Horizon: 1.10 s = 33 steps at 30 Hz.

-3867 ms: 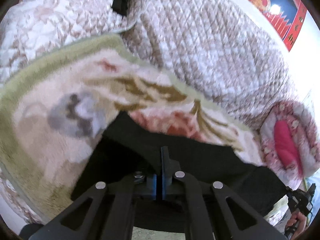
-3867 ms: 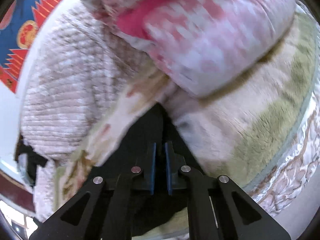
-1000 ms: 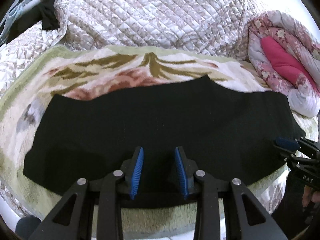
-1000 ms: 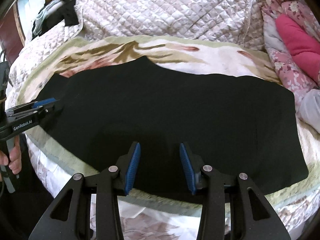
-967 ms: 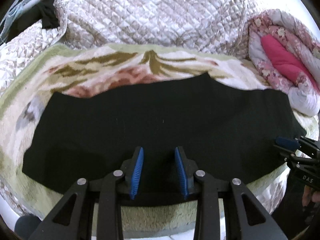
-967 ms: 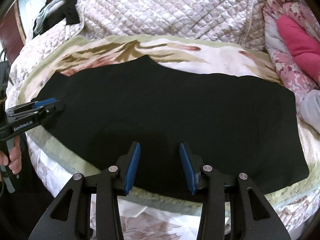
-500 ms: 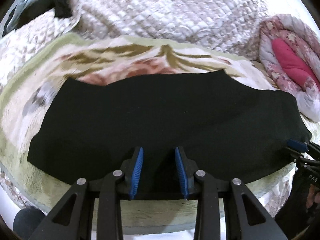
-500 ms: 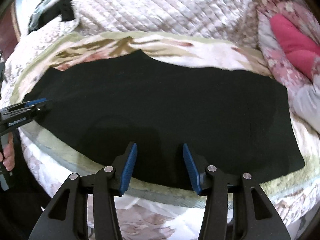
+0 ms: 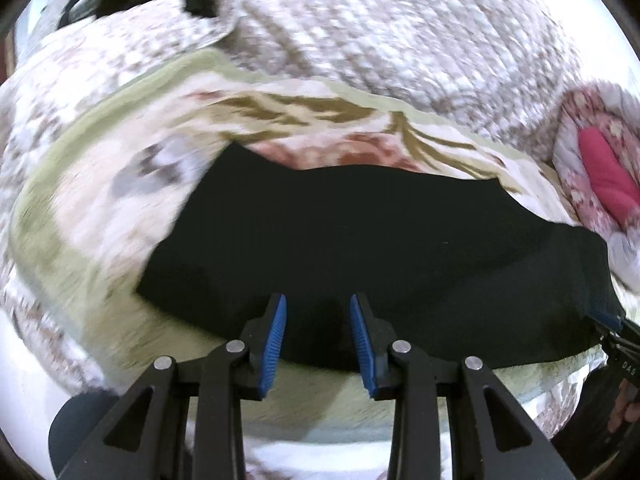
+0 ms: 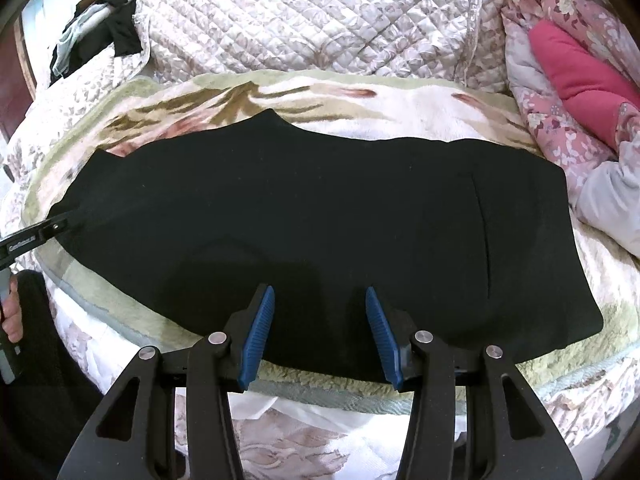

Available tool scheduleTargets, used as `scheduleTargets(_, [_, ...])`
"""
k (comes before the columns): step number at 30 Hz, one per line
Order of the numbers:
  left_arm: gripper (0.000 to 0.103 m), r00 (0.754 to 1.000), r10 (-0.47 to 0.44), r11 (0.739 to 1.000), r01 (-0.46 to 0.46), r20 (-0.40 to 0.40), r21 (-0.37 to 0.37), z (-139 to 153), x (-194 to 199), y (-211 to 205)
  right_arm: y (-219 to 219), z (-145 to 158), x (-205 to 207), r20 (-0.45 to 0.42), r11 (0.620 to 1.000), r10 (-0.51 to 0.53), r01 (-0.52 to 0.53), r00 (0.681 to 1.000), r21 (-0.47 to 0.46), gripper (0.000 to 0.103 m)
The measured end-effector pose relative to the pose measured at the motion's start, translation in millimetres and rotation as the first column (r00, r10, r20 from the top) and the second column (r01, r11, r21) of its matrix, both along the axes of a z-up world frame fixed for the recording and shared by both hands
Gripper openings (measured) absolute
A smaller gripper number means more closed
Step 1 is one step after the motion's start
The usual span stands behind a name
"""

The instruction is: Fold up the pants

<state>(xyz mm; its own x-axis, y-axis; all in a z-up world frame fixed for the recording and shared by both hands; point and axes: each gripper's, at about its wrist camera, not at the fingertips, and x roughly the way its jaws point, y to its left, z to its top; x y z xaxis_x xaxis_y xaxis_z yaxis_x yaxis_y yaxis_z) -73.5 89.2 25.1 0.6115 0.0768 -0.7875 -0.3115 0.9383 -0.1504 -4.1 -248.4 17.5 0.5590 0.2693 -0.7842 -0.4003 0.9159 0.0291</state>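
**Black pants laid flat on bed; both tools above near edge**

On the bed point(image 10: 304, 412), across a plush floral blanket point(image 10: 400, 104), lie the black pants point(image 10: 320, 208), spread flat in one long band from side to side.

Item 1, right tool point(image 10: 320, 332): pointed steeply down over the near hem of the pants. Blue pads point(image 10: 258, 332) stand well apart, having just been opening; nothing gripped, the cloth lies below them untouched.

Item 2, left tool point(image 9: 318, 340): likewise angled down over the near edge of the pants point(image 9: 360, 240), toward their left part. Pads point(image 9: 274, 340) apart, nothing clamped. Left view is motion-blurred. In the right view this tool's tip point(image 10: 56, 228) shows at the left end of the pants, with a hand point(image 10: 10, 312) on its handle; whether the tip touches the cloth cannot be told.

Item 3, surroundings: quilted cream bedspread point(image 10: 320, 20) bunched behind the blanket; floral pink comforter point(image 10: 560, 80) with magenta lining rolled at the far right, just beside the waist end of the pants; dark clothing point(image 10: 100, 36) heaped at the far left corner. Nothing lies on the pants.
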Motion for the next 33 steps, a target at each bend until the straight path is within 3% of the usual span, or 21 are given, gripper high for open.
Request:
scheduleTargets(7, [0.043, 0.992, 0.125, 0.988, -0.126, -0.023, -0.088, -8.9, -24.1, 35.9, 10.1, -2.0, -0.1, -0.001, 1.000, 0.028, -0.028, 1.000, 0.007, 0.048])
scheduleTargets(13, [0.045, 0.986, 0.164, 0.970, -0.163, -0.005, -0.179, -22.2, -27.5, 48.5, 12.2, -2.6, 0.4, -0.006, 0.999, 0.033, -0.033, 0.999, 0.006, 0.048])
scheduleTargets(22, [0.043, 0.977, 0.200, 0.966, -0.185, 0.072, -0.178, -26.7, -1.6, 63.3, 9.4, -0.9, 2.9, -0.002, 1.000, 0.019, -0.019, 1.000, 0.018, 0.048])
scheduleTargets(23, [0.041, 0.978, 0.195, 0.971, -0.182, 0.073, -0.158, -25.6, 1.1, 61.2, 9.3, -0.7, 2.7, -0.001, 1.000, 0.016, -0.016, 1.000, 0.022, 0.048])
scheduleTargets(25, [0.010, 0.982, 0.176, 0.978, -0.168, 0.063, -0.124, -22.5, 5.5, 58.6, 8.3, -0.2, 3.0, 0.000, 0.999, 0.011, -0.011, 1.000, 0.030, 0.048])
scheduleTargets(27, [0.007, 0.986, 0.152, 0.978, -0.141, 0.063, -0.155, -17.7, 8.7, 60.6, 7.2, 0.6, 2.8, 0.003, 0.999, 0.008, -0.008, 1.000, 0.039, 0.048])
scheduleTargets(33, [0.007, 0.985, 0.003, 0.991, 0.020, 0.170, -0.134, 30.4, 28.4, 29.1, -2.0, 4.5, 2.7, 0.017, 0.997, -0.014, 0.013, 1.000, 0.074, 0.048])
